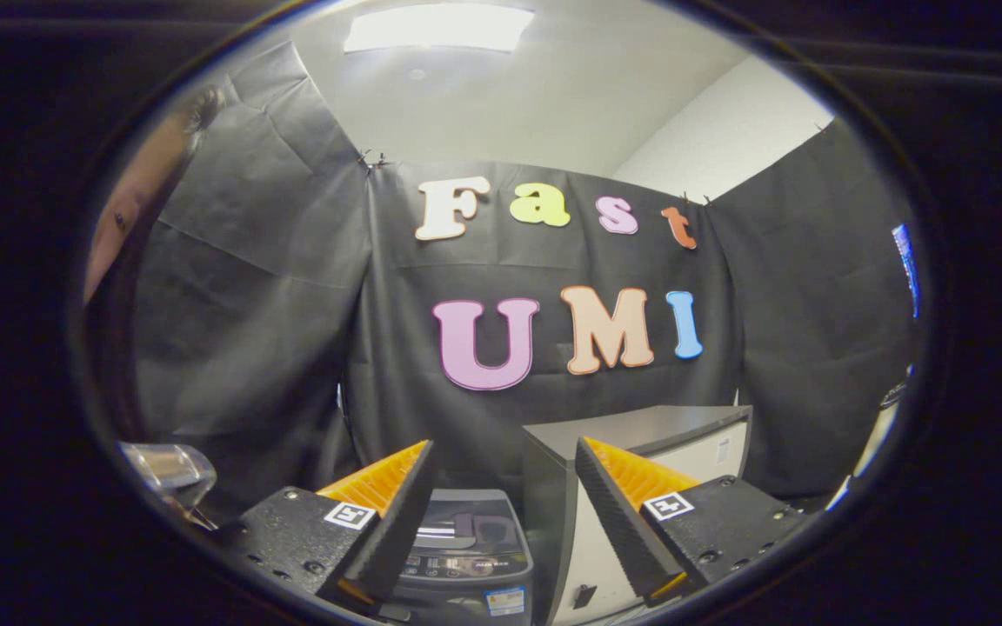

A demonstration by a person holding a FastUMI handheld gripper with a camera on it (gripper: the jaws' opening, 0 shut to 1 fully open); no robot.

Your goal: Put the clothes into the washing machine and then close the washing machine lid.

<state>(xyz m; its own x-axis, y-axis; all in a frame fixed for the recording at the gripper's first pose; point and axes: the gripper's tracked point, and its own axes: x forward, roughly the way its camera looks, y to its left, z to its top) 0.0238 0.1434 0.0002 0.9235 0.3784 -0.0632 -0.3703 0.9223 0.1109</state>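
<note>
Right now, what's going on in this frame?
A person holds the gripper up, aimed at the booth's back wall. Its fingers are spread apart with nothing between them. Low down, just ahead of the fingers, sits the washing machine with its lid down, and a grey cabinet stands right beside it. No clothes can be seen from here, so loading does not appear to have started.

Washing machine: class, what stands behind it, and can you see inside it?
Behind the washing machine hangs the black cloth wall; a grey cabinet stands beside it. Its closed lid hides the inside. The open gripper holds nothing.
</note>
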